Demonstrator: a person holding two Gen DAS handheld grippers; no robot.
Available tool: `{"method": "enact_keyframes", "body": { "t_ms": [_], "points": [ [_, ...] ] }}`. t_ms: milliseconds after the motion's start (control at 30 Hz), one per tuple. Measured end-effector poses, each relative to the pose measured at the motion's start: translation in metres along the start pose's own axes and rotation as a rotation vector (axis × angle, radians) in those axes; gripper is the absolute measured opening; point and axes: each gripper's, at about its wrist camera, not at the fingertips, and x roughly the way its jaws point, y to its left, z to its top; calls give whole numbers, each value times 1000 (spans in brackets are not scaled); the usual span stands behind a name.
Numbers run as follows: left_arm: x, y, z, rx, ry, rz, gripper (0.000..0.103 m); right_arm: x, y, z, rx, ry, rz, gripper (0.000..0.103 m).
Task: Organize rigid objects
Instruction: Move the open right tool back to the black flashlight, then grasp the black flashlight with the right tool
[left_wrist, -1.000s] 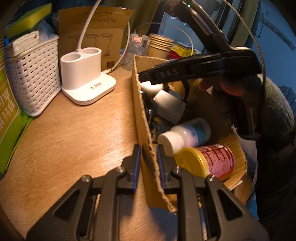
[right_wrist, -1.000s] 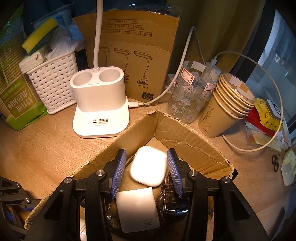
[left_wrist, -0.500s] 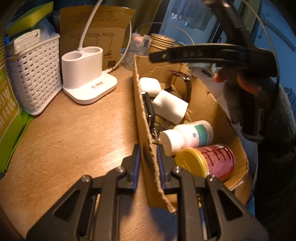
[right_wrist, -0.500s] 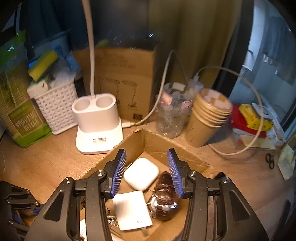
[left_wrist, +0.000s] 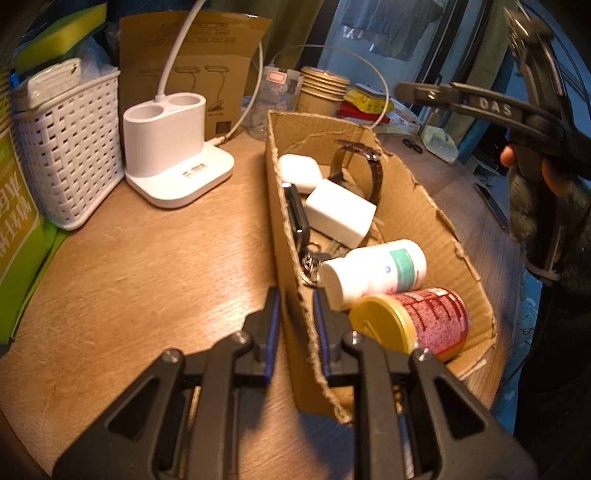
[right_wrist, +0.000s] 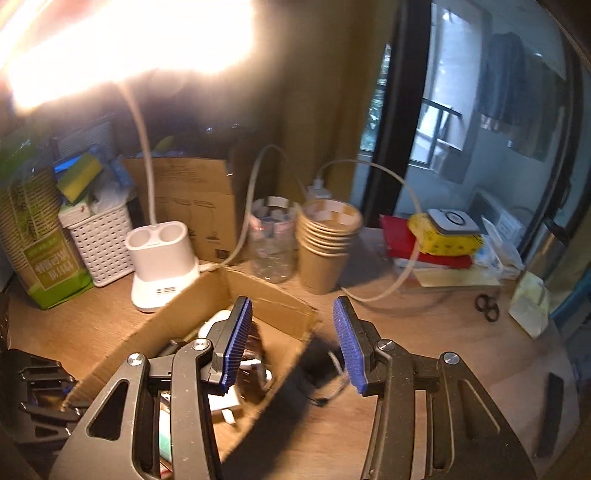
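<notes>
Holding torn cardboard box (left_wrist: 424, 206) (ragged rim), left claw (left_wrist: 295, 325)

Parted tongs (right_wrist: 293, 343) above cardboard box (right_wrist: 184, 314)

The left tool (left_wrist: 295, 325) straddled the near wall of the cardboard box (left_wrist: 280, 206), blocking that edge. Bare desk (left_wrist: 155, 280) lay open to its left, bounded by the white basket (left_wrist: 70, 147) and lamp base (left_wrist: 173, 147). Behind the box, the paper cups (right_wrist: 327, 240) and clear jar (right_wrist: 271, 243) crowded the back. The right tool (right_wrist: 291, 343) hung spread above the box's far corner, with bare desk to its right.
</notes>
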Motion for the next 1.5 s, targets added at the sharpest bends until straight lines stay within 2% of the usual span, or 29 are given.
{"method": "enact_keyframes", "body": {
  "t_ms": [200,367,533,1067,1400,1500],
  "points": [
    [0,0,0,0,-1,0,19,2,-30,-23,74,-4,-27,49],
    [0,0,0,0,0,0,19,21,-49,-39,106,46,-46,49],
    [0,0,0,0,0,0,19,47,-60,-53,147,106,-14,49],
    [0,0,-1,1,-1,1,19,95,-61,-56,204,192,32,49],
    [0,0,-1,0,-1,0,19,106,-61,-60,222,221,12,49],
    [-1,0,-1,-2,-1,-1,19,111,-57,-65,191,234,-43,49]
  ]
}}
